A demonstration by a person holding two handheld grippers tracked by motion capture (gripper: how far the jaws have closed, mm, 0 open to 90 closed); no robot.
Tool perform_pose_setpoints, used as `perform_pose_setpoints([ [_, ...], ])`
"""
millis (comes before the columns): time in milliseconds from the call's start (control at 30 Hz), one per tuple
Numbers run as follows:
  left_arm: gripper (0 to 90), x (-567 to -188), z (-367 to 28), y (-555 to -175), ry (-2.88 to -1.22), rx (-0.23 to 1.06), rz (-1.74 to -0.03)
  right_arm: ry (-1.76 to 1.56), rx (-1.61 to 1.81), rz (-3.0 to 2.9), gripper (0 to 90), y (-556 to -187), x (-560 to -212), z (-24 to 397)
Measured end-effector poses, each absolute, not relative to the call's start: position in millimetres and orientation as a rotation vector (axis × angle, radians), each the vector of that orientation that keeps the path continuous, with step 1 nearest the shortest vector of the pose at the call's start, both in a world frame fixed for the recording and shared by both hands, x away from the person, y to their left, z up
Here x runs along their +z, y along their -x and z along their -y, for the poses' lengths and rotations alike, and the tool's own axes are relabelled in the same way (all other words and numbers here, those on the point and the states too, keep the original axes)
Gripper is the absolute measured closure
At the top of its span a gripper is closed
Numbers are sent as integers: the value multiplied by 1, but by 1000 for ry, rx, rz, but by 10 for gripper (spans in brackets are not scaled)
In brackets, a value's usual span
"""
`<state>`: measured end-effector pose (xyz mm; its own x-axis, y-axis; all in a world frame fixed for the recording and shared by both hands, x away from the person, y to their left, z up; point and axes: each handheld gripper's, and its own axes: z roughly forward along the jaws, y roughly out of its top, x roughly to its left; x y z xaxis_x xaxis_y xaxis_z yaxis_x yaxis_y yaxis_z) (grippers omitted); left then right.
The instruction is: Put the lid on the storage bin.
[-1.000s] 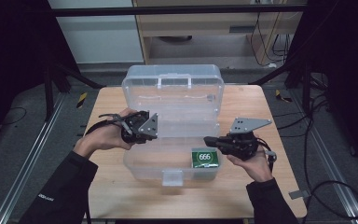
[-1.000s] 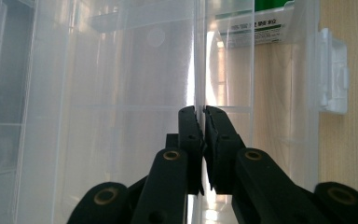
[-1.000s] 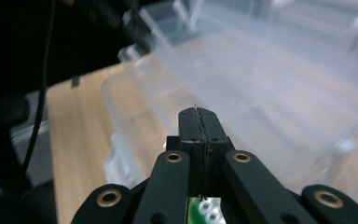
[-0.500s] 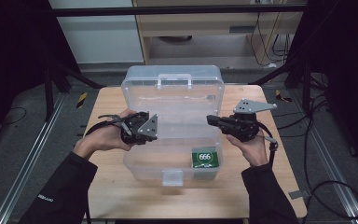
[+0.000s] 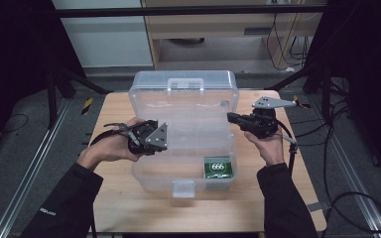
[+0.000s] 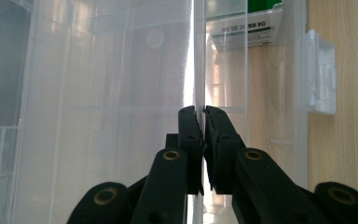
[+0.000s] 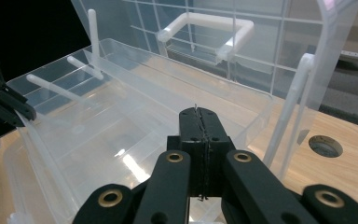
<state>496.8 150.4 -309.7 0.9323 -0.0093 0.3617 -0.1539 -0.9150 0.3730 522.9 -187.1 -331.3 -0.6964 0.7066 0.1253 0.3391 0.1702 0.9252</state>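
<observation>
The clear box sat open on the counter. The left gripper pinched its wall; the right gripper, clenched empty, hovered at the rim. Closing remained.

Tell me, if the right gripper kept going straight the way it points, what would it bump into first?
Probably the clear plastic box. The right gripper points at the box's right edge, jaws shut and empty, though the exact gap is hard to judge.
</observation>
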Motion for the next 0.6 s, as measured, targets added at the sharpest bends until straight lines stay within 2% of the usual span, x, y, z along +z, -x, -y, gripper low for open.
perform_pose_setpoints([
  [600,852,-313,-152,-494,-2677,468,126,-1025,1546,-2083,900,-524,-329,195],
])
